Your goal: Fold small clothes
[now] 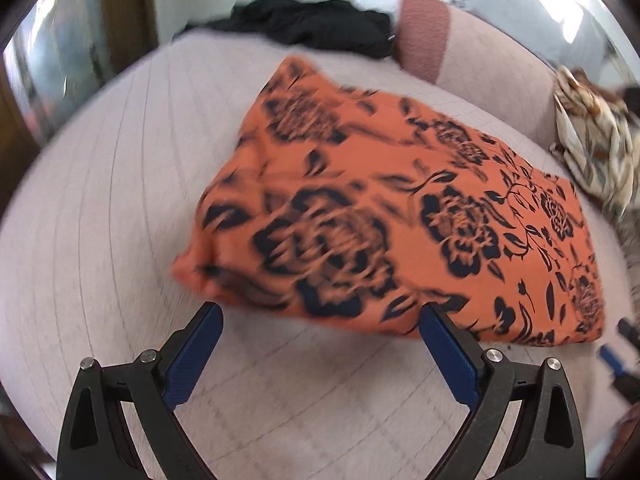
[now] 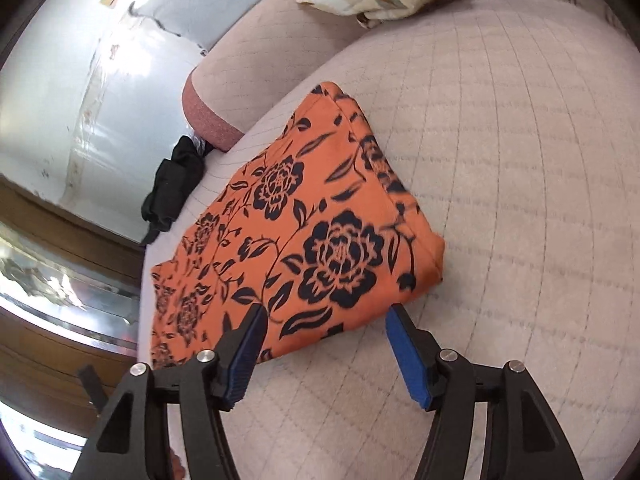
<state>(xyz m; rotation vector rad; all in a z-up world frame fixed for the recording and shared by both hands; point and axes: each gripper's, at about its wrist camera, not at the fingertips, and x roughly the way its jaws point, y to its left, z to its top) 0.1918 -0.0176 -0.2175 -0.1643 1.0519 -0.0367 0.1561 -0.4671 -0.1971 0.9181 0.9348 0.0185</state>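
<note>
So the orange floral garment (image 1: 384,208) is lying folded into a chunky rectangle on the quilted bed (image 1: 120,200), pretty much dead centre. From where I'm standing it looks like the fold is basically made and what's left is tidying it, or one more fold to get it smaller.

If it's another fold, I'd grab the near edge at two corners, pinching all the layers together, not just the top one. The fabric looks soft and slippy, so lift low and lay it over slowly or the stack will slide apart.

The left hand-held gripper (image 1: 320,320) hovers at the garment's near edge with jaws spread wide and nothing in them, its right finger just touching or overlapping the hem. That view is blurry, so it's hard to say more.

The right hand-held gripper (image 2: 326,316) sits at the other near corner, also wide and empty, angled in from 6 o'clock with its left finger over the cloth.

There's a black garment (image 1: 304,24) at 12 o'clock on the bed, and a leafy patterned cloth (image 1: 596,152) off at 3 o'clock, both well apart from the orange one.
</note>
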